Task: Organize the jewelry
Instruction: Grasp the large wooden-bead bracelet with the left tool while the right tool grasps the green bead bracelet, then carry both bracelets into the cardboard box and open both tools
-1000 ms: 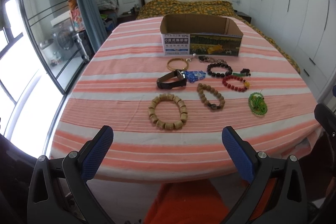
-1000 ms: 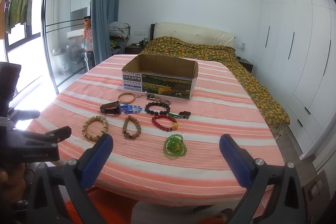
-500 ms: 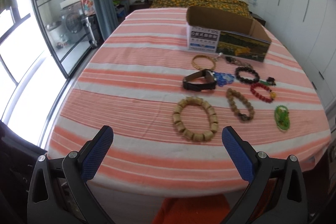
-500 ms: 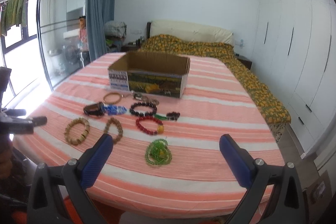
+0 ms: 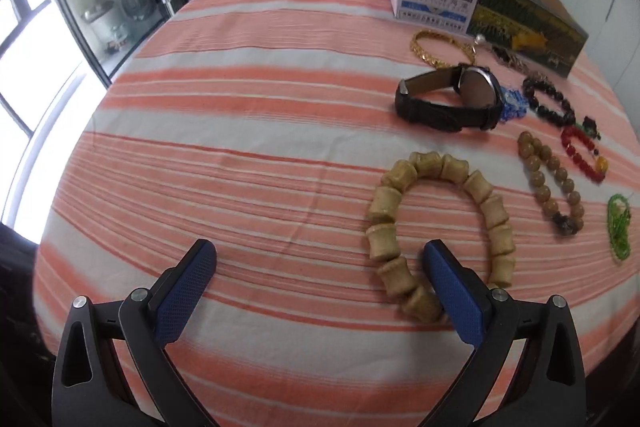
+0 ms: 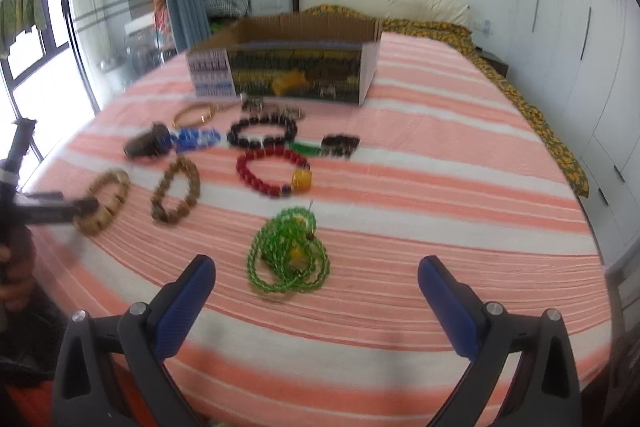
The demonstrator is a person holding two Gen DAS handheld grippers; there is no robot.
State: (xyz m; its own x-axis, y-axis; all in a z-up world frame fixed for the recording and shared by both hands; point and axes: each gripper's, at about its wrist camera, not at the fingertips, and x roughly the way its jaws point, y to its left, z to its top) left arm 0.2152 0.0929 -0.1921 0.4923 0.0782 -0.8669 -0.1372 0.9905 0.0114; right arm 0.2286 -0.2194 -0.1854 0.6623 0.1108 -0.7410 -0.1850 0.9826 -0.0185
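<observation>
Your left claw gapes apart, one finger inside the wooden bracelet; your right claw gapes wide by the green beads.

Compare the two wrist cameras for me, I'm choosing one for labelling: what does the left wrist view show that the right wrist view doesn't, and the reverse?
Only the left wrist view shows the watch face and strap sharply, and the right finger of the open left gripper over the chunky wooden bracelet.

Only the right wrist view shows the open right gripper just short of the green bead strand, a hand holding the other tool, and the wardrobe doors.

Both show the cardboard box, red bracelet and striped cloth.
</observation>
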